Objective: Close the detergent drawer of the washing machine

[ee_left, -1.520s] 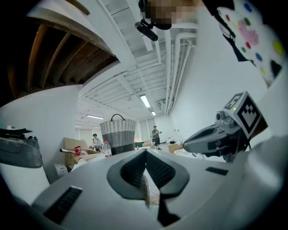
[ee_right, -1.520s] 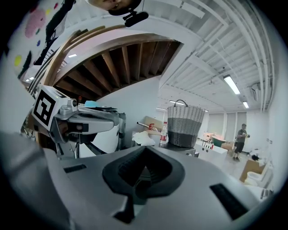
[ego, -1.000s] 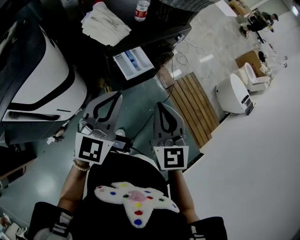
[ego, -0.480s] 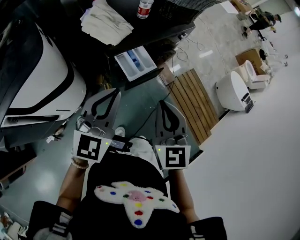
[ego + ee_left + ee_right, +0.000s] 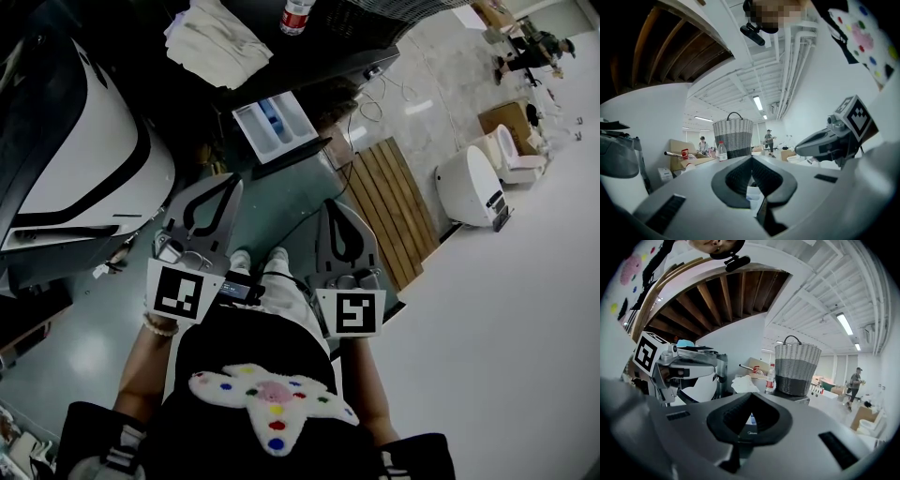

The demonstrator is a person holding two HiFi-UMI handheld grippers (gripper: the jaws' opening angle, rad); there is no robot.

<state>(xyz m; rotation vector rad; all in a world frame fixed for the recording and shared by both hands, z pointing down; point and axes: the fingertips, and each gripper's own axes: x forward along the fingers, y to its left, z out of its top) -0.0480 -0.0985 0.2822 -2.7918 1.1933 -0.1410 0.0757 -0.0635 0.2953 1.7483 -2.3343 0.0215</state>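
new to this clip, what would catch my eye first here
The detergent drawer stands pulled out of the dark washing machine at upper centre, white compartments showing. Below it the left gripper and right gripper, both shut and empty, point toward it. A wicker basket sits on the machine's top.

Grey left gripper (image 5: 230, 184), black top (image 5: 234, 349), dotted patch (image 5: 272, 409)
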